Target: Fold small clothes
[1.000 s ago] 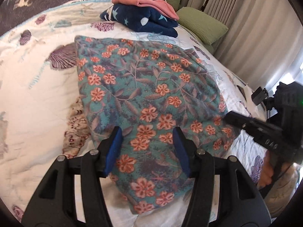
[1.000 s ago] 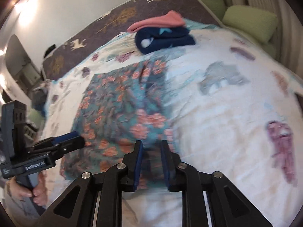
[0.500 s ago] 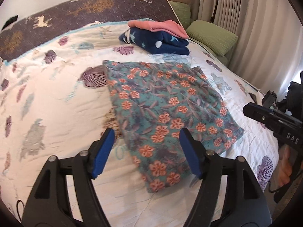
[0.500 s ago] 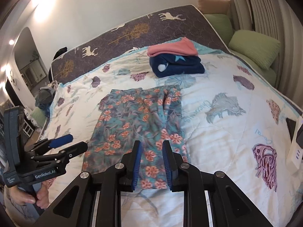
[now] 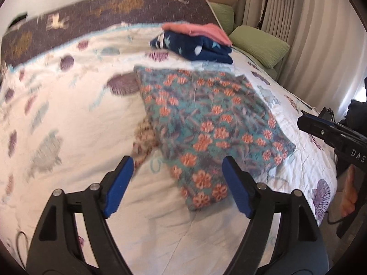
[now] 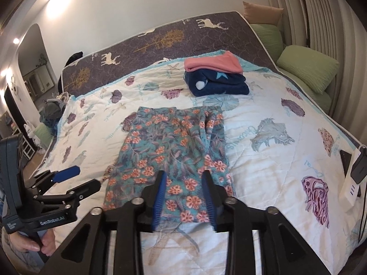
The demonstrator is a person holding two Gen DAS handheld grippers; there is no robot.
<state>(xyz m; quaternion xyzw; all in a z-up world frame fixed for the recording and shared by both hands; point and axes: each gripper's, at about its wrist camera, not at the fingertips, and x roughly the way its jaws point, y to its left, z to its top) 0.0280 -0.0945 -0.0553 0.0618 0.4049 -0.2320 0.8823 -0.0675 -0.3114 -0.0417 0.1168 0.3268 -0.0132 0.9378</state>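
Two handheld black two-finger grippers with blue pads are hovering above the near edge of a bed; neither is touching fabric. The left gripper (image 5: 177, 183) is holding its fingers spread wide, its jaws having just been opening, with nothing between the pads. The right gripper (image 6: 184, 193) is holding its fingers partly spread, its jaws also having just been opening, and nothing is lying between them.

The task item, a folded teal garment printed with orange flowers (image 6: 170, 151), is lying flat on the white quilt with purple and grey seashell prints (image 6: 270, 167). In the right wrist view it is forming a tall rectangle, with a lengthwise crease running along its right portion. Its near edge is sitting just beyond the right gripper's fingertips. In the left wrist view the same garment (image 5: 211, 123) is appearing ahead and to the right of the spread pads; that view is blurring slightly.

Beyond the garment, near the far edge of the quilt, a folded navy fleece with pale stars (image 6: 218, 82) is carrying a folded pink cloth (image 6: 213, 63) on top; this stack is sitting apart from the garment. A dark bedcover with deer and tree motifs (image 6: 174, 39) is showing beyond the quilt. Green pillows (image 6: 307, 66) are lying at the right, beside pleated curtains (image 5: 309, 23). A white power strip (image 6: 352, 178) is resting at the quilt's right edge.
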